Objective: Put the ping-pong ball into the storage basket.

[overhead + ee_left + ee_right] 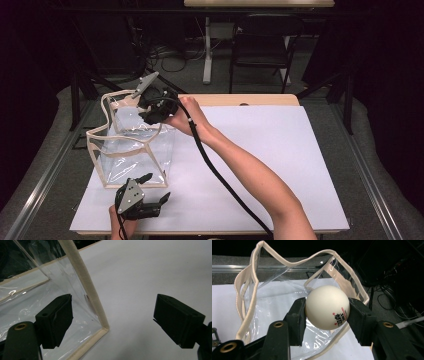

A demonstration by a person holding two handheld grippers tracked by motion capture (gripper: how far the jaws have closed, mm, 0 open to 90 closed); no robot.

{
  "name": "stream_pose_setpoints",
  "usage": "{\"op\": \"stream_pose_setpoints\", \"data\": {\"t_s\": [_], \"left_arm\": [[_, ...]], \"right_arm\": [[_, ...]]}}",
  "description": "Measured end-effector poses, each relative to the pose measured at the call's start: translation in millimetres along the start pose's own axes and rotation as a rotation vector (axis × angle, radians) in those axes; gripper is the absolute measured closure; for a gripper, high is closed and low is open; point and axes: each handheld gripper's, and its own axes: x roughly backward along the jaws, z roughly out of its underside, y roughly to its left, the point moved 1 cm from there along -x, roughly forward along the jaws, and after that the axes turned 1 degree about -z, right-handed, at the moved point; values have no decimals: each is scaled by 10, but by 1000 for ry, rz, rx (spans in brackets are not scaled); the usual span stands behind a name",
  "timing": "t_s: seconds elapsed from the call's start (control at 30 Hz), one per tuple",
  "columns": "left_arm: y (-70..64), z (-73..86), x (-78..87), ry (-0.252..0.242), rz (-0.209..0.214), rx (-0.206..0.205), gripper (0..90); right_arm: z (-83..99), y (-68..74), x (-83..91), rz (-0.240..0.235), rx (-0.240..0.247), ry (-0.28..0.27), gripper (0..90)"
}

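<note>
A clear plastic bag [132,150] with cream fabric trim stands open at the table's left. My right gripper [150,111] hovers over its far rim, shut on a white ping-pong ball [327,307] with red print. The ball hangs above the bag's mouth [287,297]. My left gripper [152,187] rests open near the front edge, its jaws spread on either side of the bag's near bottom corner [103,328]. One black pad [56,318] lies against the clear wall, the other pad [177,320] over bare white surface.
A white sheet [260,150] covers the wooden table. A black cable [220,175] trails from the right gripper along the forearm. A black chair [262,45] and floor cables sit behind the table. Metal rails run along both sides.
</note>
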Motion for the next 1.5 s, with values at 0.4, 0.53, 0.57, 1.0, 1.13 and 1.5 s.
{"op": "stream_pose_setpoints", "data": {"t_s": [0.4,0.53,0.57,1.0,1.13,1.5], "left_arm": [[6,0,2,3,-1,-5,161],[6,3,2,2,1,1,161],[6,3,2,0,1,1,161],[7,4,3,2,1,1,161],[8,4,4,4,2,1,161],[7,5,0,4,3,1,161]], "right_arm": [[18,54,-75,-30,14,42,508],[32,67,-110,-40,15,61,508],[34,68,-116,-41,17,63,508],[46,100,-183,-64,17,99,508],[55,113,-205,-73,22,112,507],[65,131,-247,-88,25,141,507]]}}
